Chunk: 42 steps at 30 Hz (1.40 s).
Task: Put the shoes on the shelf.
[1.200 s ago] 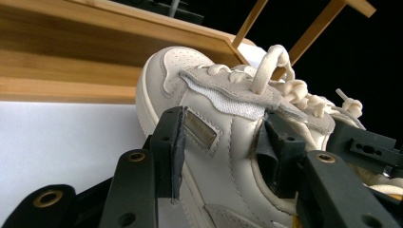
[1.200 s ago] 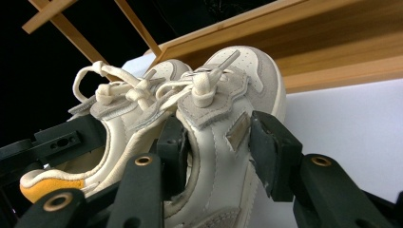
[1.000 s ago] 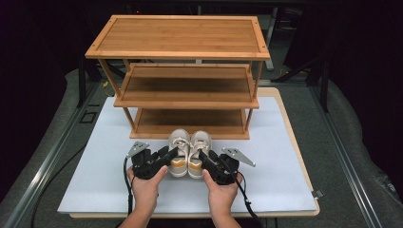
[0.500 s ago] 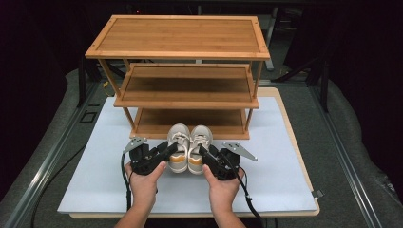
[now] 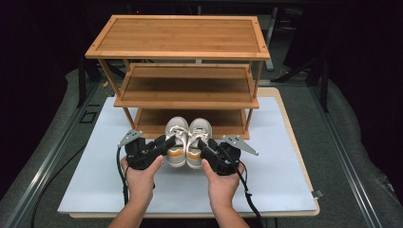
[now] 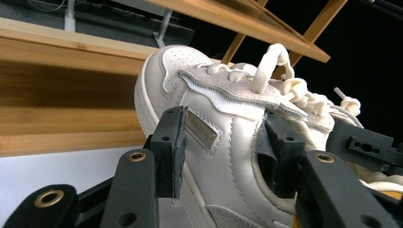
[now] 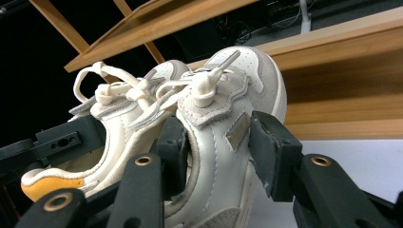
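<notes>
High view: pair of cream leather sneakers (image 5: 188, 141) held off the white bench (image 5: 285, 190), before the three-tier bamboo shoe rack (image 5: 183, 76). Left gripper view: jaws clamped on left sneaker (image 6: 223, 137). Right gripper view: clamped on right sneaker (image 7: 223, 142); next, probably forward onto a shelf, level

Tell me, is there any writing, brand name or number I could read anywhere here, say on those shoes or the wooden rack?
None can be read.
Left shoe: a small metallic tag on its side, blank or too blurred to tell.
Right shoe: the same kind of tag, nothing legible.
Wooden rack: bare wood, no label.
</notes>
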### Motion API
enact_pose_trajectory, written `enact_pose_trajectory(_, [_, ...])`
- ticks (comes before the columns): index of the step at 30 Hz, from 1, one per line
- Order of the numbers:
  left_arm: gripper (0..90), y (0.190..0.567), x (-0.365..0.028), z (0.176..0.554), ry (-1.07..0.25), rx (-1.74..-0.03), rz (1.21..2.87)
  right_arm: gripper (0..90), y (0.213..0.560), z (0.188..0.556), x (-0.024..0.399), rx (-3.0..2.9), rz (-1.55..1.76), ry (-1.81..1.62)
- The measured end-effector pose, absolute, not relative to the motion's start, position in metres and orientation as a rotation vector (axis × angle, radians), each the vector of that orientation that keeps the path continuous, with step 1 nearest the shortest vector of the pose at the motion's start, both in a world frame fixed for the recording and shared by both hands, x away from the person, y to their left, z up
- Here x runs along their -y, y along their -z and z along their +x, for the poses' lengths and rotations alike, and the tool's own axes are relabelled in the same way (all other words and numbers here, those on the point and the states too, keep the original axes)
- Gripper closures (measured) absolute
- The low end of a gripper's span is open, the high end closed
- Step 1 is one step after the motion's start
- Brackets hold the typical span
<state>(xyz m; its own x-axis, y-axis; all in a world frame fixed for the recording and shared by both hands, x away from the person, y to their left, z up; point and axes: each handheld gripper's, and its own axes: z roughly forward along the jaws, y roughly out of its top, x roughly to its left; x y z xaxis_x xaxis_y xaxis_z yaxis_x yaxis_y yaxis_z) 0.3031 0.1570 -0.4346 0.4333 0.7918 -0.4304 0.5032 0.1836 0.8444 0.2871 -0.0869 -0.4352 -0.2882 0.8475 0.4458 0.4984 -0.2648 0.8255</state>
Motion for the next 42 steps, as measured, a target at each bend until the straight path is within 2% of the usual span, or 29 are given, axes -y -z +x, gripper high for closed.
enact_pose_trajectory(20, [56.5, 0.403, -0.159, 0.301, -0.318, -1.189, 1.467, 58.6, 0.403, 0.285, 0.085, -1.667, 1.601, -1.566])
enact_pose_trajectory(42, [56.5, 0.382, -0.160, 0.307, -0.338, -1.171, 1.477, 58.6, 0.385, 0.288, 0.083, -1.645, 1.594, -1.560])
